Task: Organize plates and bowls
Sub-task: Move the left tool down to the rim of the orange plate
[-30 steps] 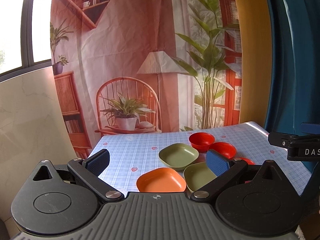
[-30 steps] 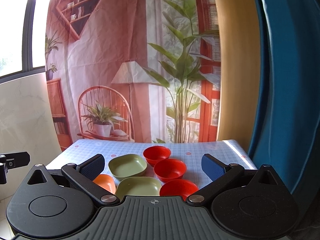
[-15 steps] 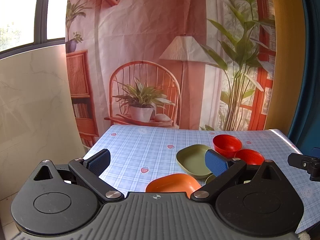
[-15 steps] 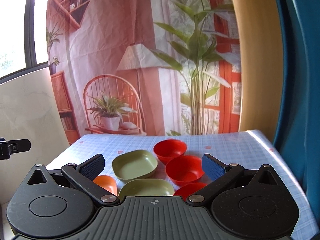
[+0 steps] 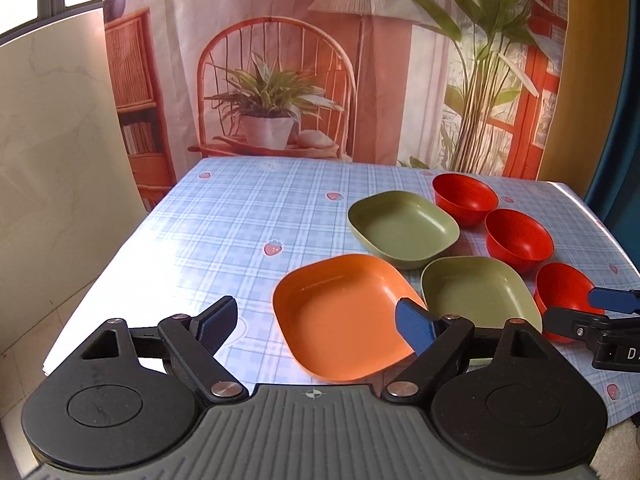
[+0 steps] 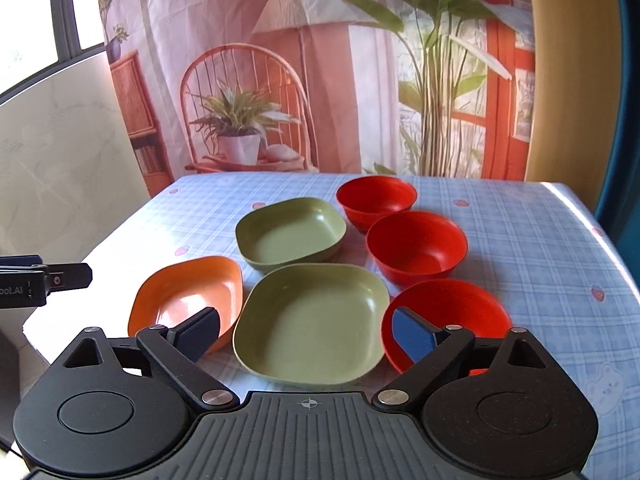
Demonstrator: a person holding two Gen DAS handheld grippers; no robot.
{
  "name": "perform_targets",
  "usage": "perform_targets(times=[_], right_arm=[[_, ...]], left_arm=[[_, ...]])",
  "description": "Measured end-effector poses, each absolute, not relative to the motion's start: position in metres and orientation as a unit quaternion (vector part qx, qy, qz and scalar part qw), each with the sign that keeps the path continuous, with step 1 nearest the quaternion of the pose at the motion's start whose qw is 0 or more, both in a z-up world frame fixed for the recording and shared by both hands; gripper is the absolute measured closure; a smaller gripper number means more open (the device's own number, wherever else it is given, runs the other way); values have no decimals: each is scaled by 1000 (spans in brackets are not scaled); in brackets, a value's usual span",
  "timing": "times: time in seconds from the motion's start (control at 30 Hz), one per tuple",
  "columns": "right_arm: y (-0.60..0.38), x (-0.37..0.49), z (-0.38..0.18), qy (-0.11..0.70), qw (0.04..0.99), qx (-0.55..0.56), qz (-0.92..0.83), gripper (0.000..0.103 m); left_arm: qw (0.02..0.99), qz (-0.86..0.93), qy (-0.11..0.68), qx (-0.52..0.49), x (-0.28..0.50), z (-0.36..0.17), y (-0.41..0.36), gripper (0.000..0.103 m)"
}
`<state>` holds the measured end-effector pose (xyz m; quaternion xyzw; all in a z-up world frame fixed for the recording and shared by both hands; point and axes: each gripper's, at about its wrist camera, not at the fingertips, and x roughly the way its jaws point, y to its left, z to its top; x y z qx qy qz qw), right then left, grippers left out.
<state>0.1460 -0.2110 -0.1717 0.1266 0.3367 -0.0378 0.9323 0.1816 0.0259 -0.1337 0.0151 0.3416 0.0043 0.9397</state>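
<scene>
An orange plate [image 5: 340, 312] lies at the table's near edge, with two green plates beside and behind it: a near one [image 5: 476, 292] and a far one [image 5: 402, 228]. Three red bowls run in a row on the right: far [image 5: 464, 198], middle [image 5: 518, 240], near [image 5: 564, 292]. My left gripper [image 5: 316, 326] is open and empty, just above the orange plate's near side. My right gripper [image 6: 308, 334] is open and empty, above the near green plate [image 6: 316, 316], its right finger over the near red bowl [image 6: 452, 312]. The orange plate [image 6: 188, 296] lies to its left.
The table [image 5: 240, 220] has a blue checked cloth with strawberry prints. A printed backdrop hangs behind it, a pale wall panel [image 5: 52, 140] stands to the left and a blue curtain [image 6: 628, 92] to the right. The right gripper's tip [image 5: 612, 298] shows in the left wrist view.
Both grippers have tilted down and moved closer to the table, so the dishes now fill more of each view. Both stay open. No dish has moved.
</scene>
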Motion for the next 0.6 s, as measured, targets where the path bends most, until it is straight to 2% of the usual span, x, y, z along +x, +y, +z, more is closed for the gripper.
perform_targets(times=[0.13, 0.2, 0.33, 0.6], right_arm=[[-220, 148, -182, 348, 926, 140, -34, 32], [-223, 151, -185, 351, 925, 145, -28, 39], [-226, 162, -190, 357, 923, 147, -8, 57], [-212, 204, -192, 362, 924, 114, 50, 85]], left_arm=[[935, 0, 355, 4, 187, -147, 26, 19], [931, -2, 364, 2, 192, -153, 27, 26], [921, -21, 387, -31, 203, -162, 37, 61], [905, 12, 419, -68, 221, -188, 58, 65]])
